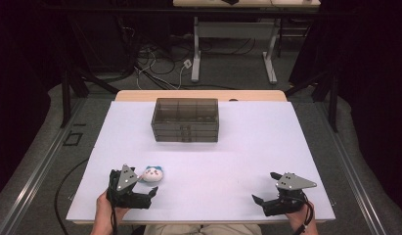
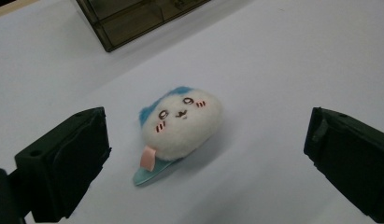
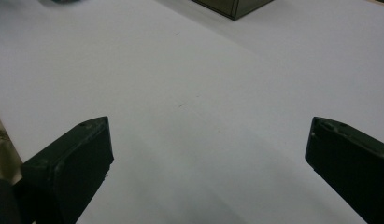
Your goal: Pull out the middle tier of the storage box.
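A small white plush toy (image 1: 153, 174) with a blue cap and a drawn face lies on the white table sheet (image 1: 237, 147) near the front left. In the left gripper view the plush toy (image 2: 180, 126) rests on the sheet just ahead of the wide-apart jaws. My left gripper (image 1: 145, 186) is open beside the toy, not touching it. At the front right my right gripper (image 1: 266, 188) stands open over bare sheet, nothing between its jaws in the right gripper view.
A smoky translucent drawer box (image 1: 185, 120) stands at the middle back of the sheet; its corner (image 2: 133, 18) shows at the top of the left gripper view. Beyond the table are cables on the floor and a desk frame (image 1: 233, 44).
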Demonstrator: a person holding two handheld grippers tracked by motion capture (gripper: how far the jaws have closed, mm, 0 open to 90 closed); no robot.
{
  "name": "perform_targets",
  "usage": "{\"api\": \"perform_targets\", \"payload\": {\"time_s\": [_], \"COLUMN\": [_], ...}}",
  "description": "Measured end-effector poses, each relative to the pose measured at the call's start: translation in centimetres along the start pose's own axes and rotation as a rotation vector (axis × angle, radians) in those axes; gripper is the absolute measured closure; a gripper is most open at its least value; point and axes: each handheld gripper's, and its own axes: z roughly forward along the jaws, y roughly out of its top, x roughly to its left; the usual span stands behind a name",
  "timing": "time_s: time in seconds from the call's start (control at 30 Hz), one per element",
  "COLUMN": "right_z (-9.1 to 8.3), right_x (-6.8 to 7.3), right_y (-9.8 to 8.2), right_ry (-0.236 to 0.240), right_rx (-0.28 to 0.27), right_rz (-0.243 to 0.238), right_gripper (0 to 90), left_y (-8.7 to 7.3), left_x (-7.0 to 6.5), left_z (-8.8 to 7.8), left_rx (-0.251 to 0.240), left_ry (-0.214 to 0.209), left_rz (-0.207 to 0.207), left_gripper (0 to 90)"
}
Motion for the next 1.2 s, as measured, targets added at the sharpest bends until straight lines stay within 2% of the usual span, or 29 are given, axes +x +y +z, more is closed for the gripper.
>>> {"api": "perform_targets", "payload": {"time_s": [0.37, 0.47, 0.77, 0.97, 1.1, 1.2], "right_z": [0.1, 0.2, 0.2, 0.1, 0.0, 0.0], "right_x": [0.0, 0.0, 0.0, -0.1, 0.0, 0.0], "right_y": [0.0, 0.0, 0.0, 0.0, 0.0, 0.0], "right_ry": [0.0, -0.001, -0.003, -0.005, -0.006, -0.007], "right_rx": [0.004, 0.001, 0.0, 0.004, -0.003, -0.002], "right_rz": [-0.005, -0.002, 0.0, -0.004, 0.007, 0.004], "right_gripper": [0.4, 0.4, 0.4, 0.4, 0.4, 0.4], "left_y": [2.1, 3.1, 4.8, 5.5, 6.2, 6.8], "left_x": [-0.1, 0.0, -0.2, 0.0, 0.3, 0.5], "left_z": [1.0, 1.8, 3.3, 4.5, 5.8, 6.6], "left_rx": [0.012, 0.036, 0.046, 0.066, 0.084, 0.098], "left_ry": [0.012, 0.004, 0.001, -0.003, 0.007, -0.004], "left_rz": [0.005, 0.013, 0.017, -0.007, -0.015, -0.034], "left_gripper": [0.1, 0.2, 0.0, 0.0, 0.0, 0.0]}}
